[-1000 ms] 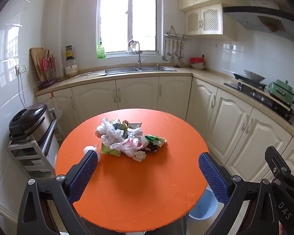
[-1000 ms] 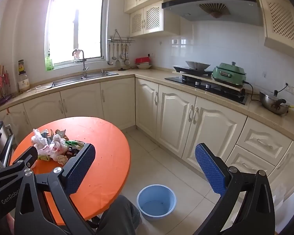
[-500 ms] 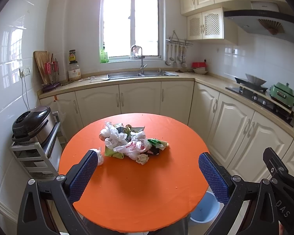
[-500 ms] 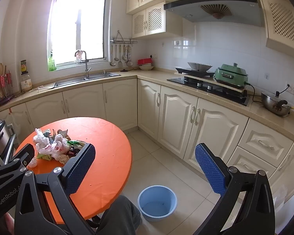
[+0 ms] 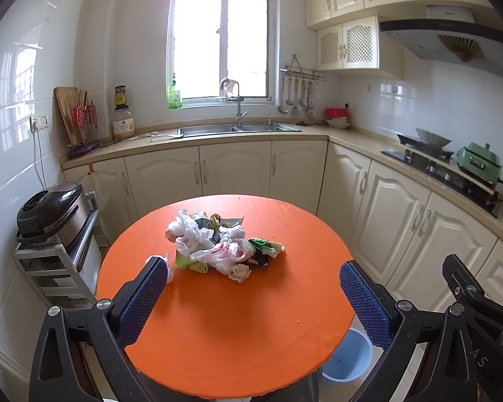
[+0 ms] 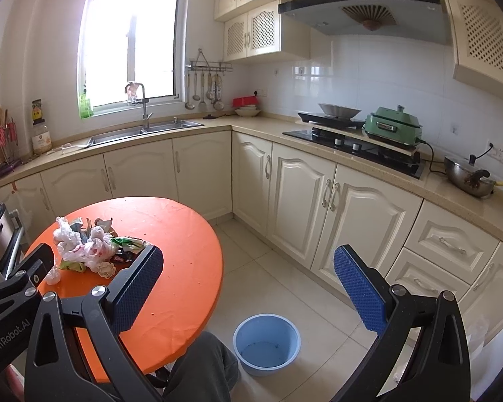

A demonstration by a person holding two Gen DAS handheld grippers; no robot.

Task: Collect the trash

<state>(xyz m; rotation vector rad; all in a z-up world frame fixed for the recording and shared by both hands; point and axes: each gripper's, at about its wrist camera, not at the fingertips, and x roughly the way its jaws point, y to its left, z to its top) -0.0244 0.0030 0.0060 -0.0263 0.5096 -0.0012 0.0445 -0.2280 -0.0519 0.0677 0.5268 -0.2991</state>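
1. Around the round orange table [image 5: 238, 328], taken as the landmark, a small kitchen wraps on the far and right sides.
2. Left of the table, a rice cooker [image 5: 50, 214] sits on a low metal rack.
3. Over the table's near left edge hangs the left gripper [image 5: 253, 296], its blue-padded jaws wide apart and holding nothing, aimed at the heap, probably ready for a first pick.
4. On the table, slightly toward its far side, lies the trash pile [image 5: 219, 244]: crumpled white plastic bags, green wrappers and paper wads, heaped together. One small white wad [image 5: 169, 273] lies apart, just left of the heap.
5. Right of the table hangs the right gripper [image 6: 248, 286], jaws also spread and empty, pointing over the floor.
6. On the floor just right of the table stands a blue bucket [image 6: 266, 343], open, likely placed close to receive the trash.
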